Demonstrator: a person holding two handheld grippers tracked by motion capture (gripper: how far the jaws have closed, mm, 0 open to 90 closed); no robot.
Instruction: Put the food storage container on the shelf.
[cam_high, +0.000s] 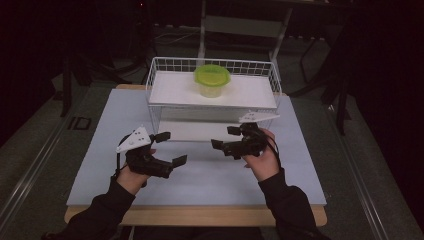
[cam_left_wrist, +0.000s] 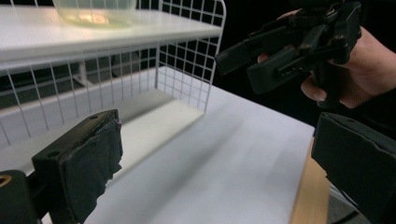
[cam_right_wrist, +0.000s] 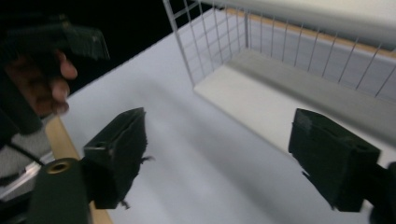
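Green-lidded tub (cam_high: 212, 80) sits on wire rack's (cam_high: 155, 95) top shelf. My left gripper (cam_high: 170, 148) and right gripper (cam_high: 223, 137) are both spread wide, empty. Tub looks light, slick plastic; I'd pinch below the lid rim.

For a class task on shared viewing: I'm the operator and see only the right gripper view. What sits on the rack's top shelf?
Observer: A tub with a green lid stands near the middle of the rack's top shelf.
Operator: Does the left tool hold anything?
Observer: No. The left tool is open, and its own view shows nothing between its jaws.
Operator: How do the two tools stand?
Observer: Both are held over the table in front of the rack, apart from each other. The left tool points at the right tool, and the right tool points back at it.
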